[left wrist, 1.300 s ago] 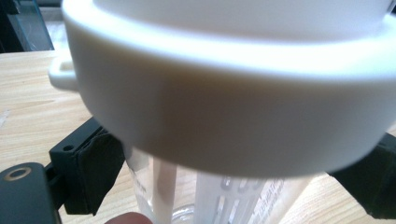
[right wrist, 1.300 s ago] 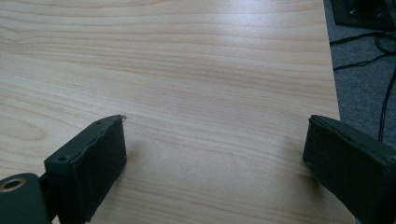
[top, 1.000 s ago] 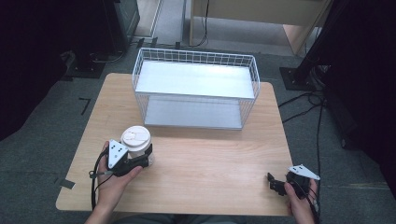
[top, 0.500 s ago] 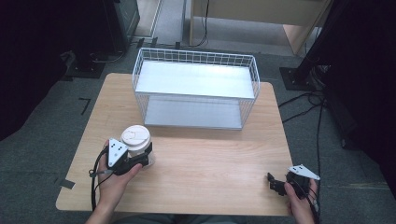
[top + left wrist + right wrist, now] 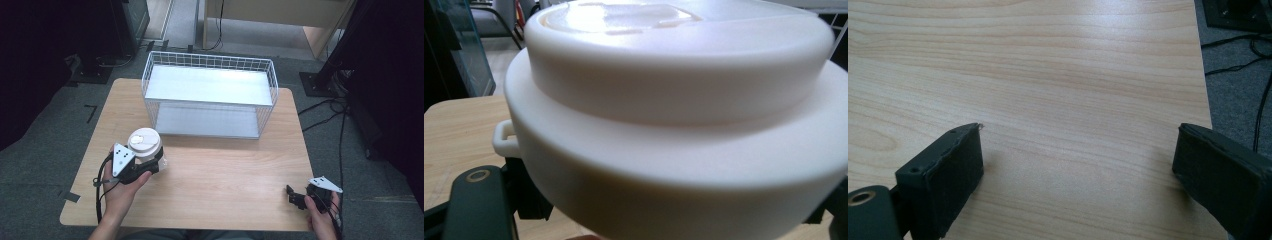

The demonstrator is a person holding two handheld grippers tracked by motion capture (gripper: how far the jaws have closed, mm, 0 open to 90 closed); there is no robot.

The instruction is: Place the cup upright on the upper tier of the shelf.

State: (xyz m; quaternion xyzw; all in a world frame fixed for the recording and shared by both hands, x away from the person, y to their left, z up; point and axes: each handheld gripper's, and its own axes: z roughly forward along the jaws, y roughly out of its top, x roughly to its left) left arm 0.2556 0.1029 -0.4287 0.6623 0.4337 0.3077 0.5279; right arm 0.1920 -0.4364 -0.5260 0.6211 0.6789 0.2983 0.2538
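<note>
lidded cup [image 5: 674, 115]: body below lid hidden, right side cut by edge | left gripper [image 5: 145, 167]: jaw tips hidden behind cup | right gripper [image 5: 1075, 170]: right jaw cut by edge

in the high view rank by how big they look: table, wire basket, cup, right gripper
1. table
2. wire basket
3. cup and right gripper: they look about alike, so I leave them unranked.
</note>
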